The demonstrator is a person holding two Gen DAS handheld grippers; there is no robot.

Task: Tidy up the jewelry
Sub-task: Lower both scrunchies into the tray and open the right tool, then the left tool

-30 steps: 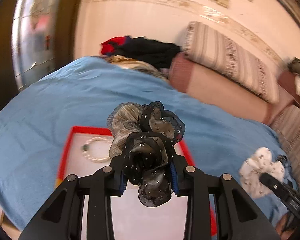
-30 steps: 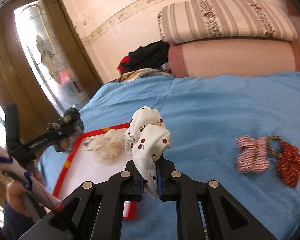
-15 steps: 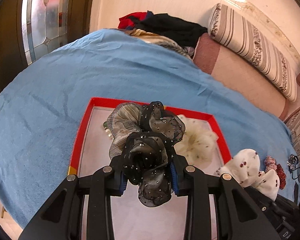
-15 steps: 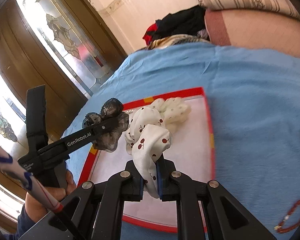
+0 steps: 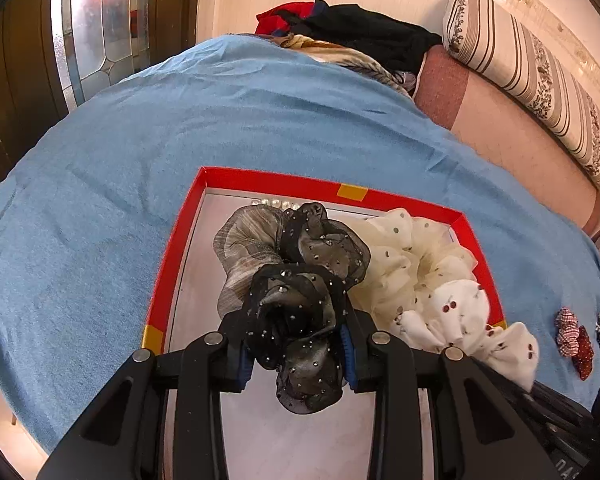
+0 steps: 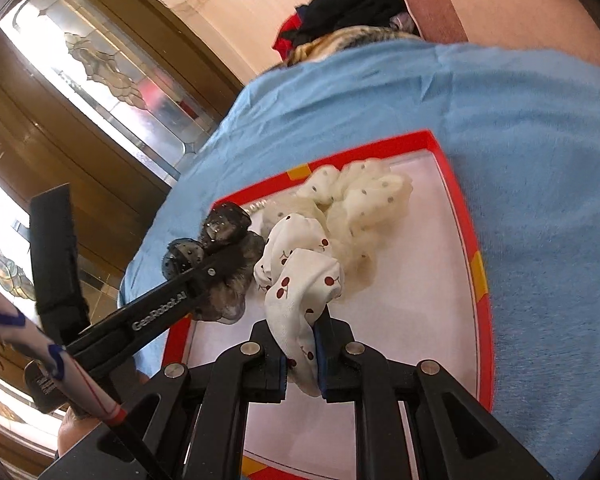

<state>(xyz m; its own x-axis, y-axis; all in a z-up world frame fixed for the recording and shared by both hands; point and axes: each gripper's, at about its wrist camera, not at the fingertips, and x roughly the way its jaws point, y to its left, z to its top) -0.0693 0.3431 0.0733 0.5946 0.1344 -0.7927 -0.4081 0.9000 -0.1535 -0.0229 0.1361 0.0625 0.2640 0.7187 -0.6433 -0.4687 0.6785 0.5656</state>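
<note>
Bed (image 5: 148, 168) with blue cover carries everything. Pink bolster (image 5: 512, 132) and striped pillow (image 5: 540, 64) run along the wall; dark clothes pile (image 5: 364, 36) sits at the far end.

Red-rimmed tray (image 5: 180, 256) with white floor lies flat on the cover. Inside, toward its far right: cream dotted scrunchie (image 5: 412, 256), resting on the tray floor. Pearl strand (image 5: 274, 203) shows at the far wall, mostly hidden.

Left claw (image 5: 298, 354) is clamped on a black sheer scrunchie (image 5: 300, 320) with studs; a grey-brown sheer one (image 5: 246, 248) bunches with it, can't tell if it's also gripped. Both are held over the tray's left half.

Right claw (image 6: 300, 364) is clamped on a white cherry-print scrunchie (image 6: 300, 280), held over the tray, its top just beside the cream one; touching or not, can't tell. The two claws' loads are just beside each other.

Red checked scrunchies (image 5: 574, 340) lie on the cover, well apart, right of the tray.
</note>
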